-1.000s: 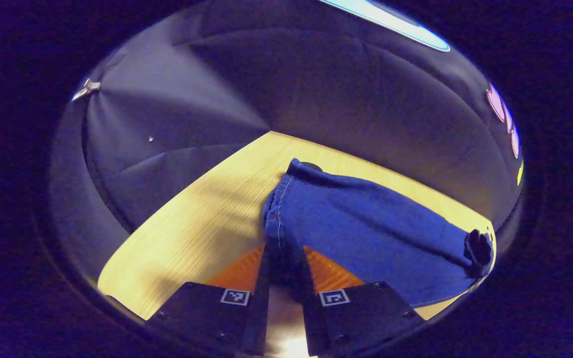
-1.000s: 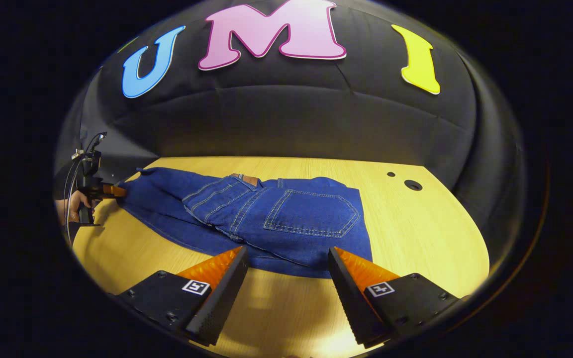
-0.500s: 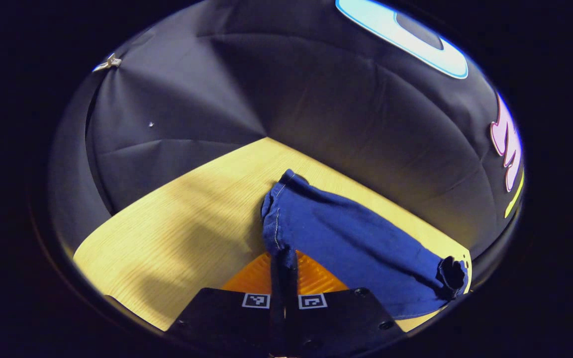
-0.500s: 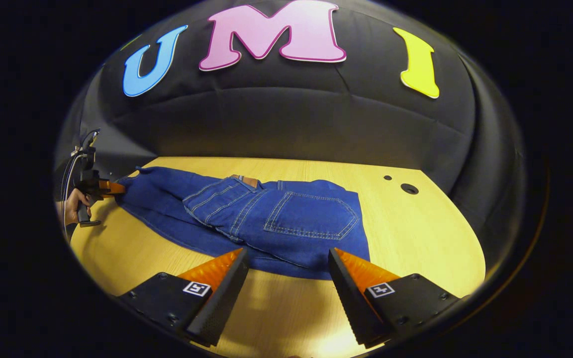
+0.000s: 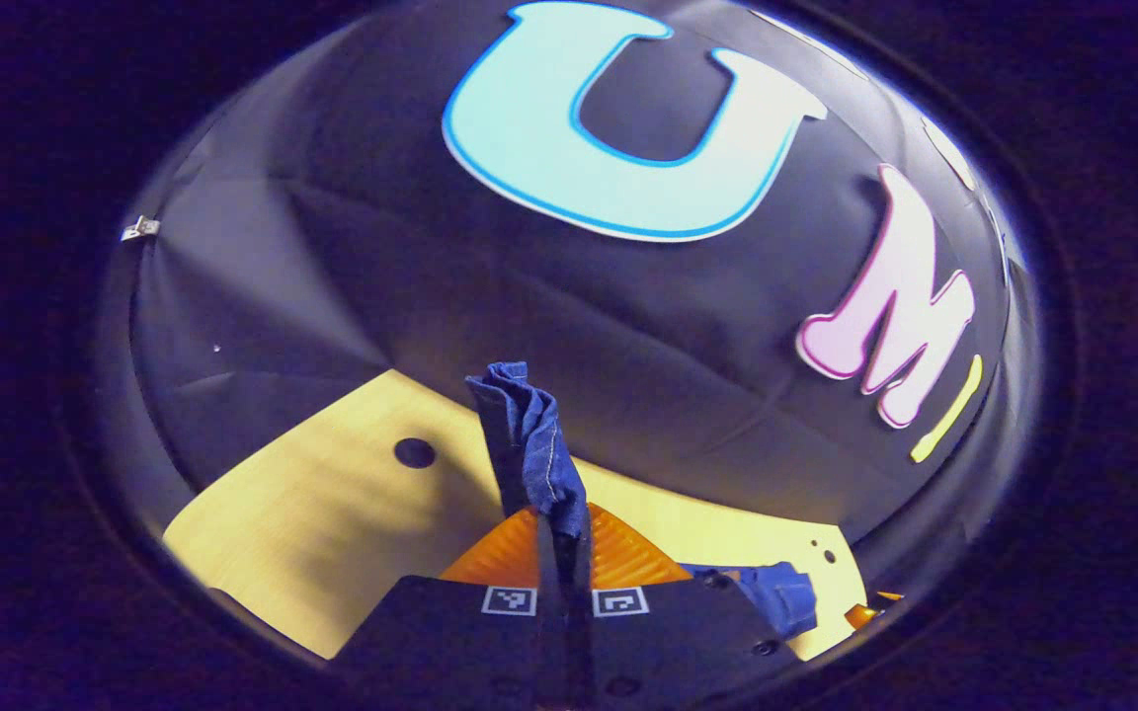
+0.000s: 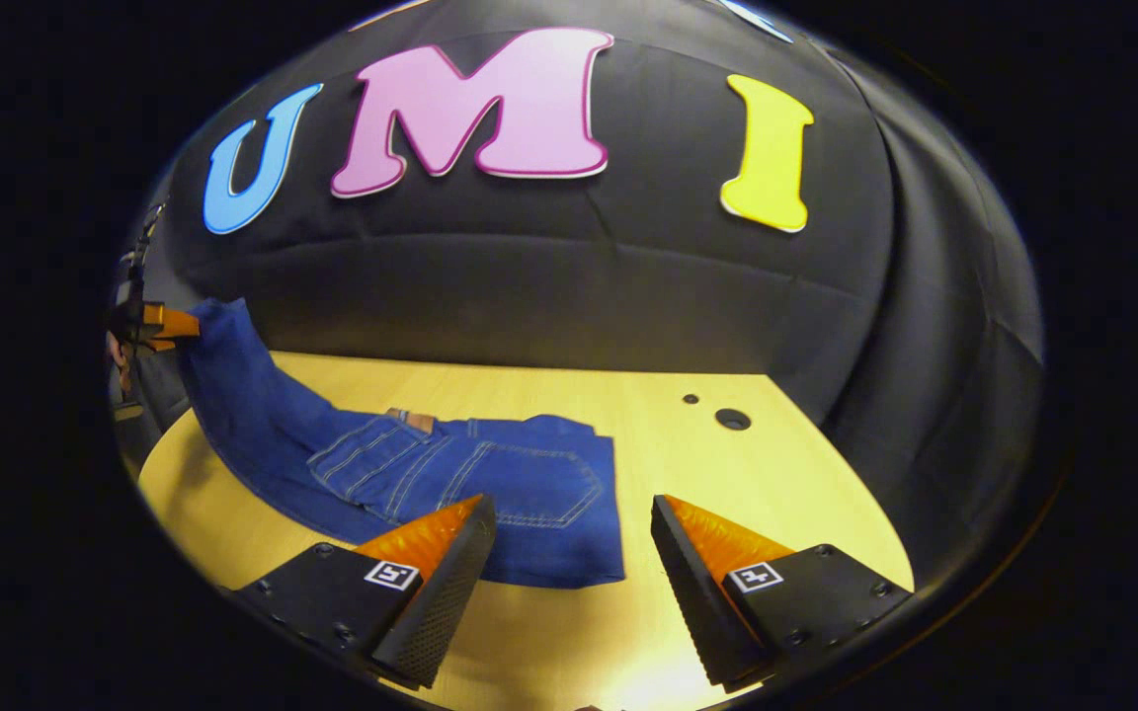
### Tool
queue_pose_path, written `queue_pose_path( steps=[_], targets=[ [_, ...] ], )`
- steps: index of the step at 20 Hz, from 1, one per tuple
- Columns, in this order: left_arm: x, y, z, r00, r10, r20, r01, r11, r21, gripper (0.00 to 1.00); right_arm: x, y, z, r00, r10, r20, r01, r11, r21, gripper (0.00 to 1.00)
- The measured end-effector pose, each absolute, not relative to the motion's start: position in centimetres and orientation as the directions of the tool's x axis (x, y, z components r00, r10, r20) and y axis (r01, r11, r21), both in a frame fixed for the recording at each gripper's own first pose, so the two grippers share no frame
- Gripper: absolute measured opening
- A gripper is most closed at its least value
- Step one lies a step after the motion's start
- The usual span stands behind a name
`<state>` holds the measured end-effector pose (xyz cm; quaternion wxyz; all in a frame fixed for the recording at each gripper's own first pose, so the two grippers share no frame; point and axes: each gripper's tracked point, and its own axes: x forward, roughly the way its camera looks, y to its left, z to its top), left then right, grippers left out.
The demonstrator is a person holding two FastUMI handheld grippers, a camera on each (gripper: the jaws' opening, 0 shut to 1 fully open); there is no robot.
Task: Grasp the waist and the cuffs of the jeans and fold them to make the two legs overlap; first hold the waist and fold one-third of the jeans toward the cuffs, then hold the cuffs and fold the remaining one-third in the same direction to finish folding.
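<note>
In the left gripper view, the left tool [image 5: 565,538] sits at six o'clock with its two fingers pressed together on a bunch of blue denim: the cuffs [image 5: 528,434] of the jeans stand up from between the fingertips toward twelve o'clock, raised above the counter [image 5: 332,513]. The light wooden counter spreads from nine o'clock to five o'clock, with a dark round hole [image 5: 414,452] at about ten o'clock from the tool. More of the jeans shows as a blue fold at five o'clock, low by the counter's edge.

In the right gripper view, the right tool [image 6: 569,533] is at six o'clock, its fingers spread wide apart and holding nothing, hovering over the near edge of the counter [image 6: 776,494]. The jeans [image 6: 490,484] lie just beyond the fingertips, waist end folded over with a back pocket [image 6: 554,486] facing up. From there the legs rise off the counter toward nine o'clock, where the left tool [image 6: 174,323] holds the cuffs in the air. Two small holes [image 6: 730,418] mark the counter at about one o'clock.
</note>
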<state>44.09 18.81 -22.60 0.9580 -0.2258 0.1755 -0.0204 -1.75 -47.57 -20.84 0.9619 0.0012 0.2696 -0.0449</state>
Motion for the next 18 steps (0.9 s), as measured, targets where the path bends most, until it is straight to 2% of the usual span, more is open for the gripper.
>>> queue_pose_path(
  steps=[3,7,11,14,15,18],
  targets=[
    [43.3,13.2,-18.8,0.941,-0.177,-0.287,0.042,0.906,-0.420,0.06,-2.1,-49.8,-18.2,0.866,-0.120,-0.485,0.109,0.993,-0.049,0.97],
    [43.4,0.1,-16.4,0.908,-0.325,-0.264,0.189,0.881,-0.435,0.06,-3.3,-52.9,-15.9,0.873,-0.168,-0.458,0.149,0.986,-0.078,0.96],
    [41.8,-12.5,-19.7,0.790,-0.531,-0.306,0.332,0.791,-0.514,0.06,-5.0,-55.3,-14.4,0.879,-0.200,-0.433,0.170,0.980,-0.106,0.96],
    [42.1,-18.0,-24.5,0.725,-0.595,-0.348,0.390,0.770,-0.504,0.06,-7.7,-57.0,-15.1,0.859,-0.227,-0.459,0.189,0.974,-0.128,0.97],
    [41.7,-19.2,-26.5,0.688,-0.608,-0.395,0.384,0.768,-0.514,0.06,-8.6,-57.3,-15.4,0.851,-0.231,-0.472,0.199,0.973,-0.117,0.97],
    [41.5,-20.8,-30.6,0.626,-0.585,-0.516,0.350,0.802,-0.484,0.17,-10.8,-58.4,-16.3,0.824,-0.243,-0.512,0.224,0.970,-0.098,0.96]
  ],
)
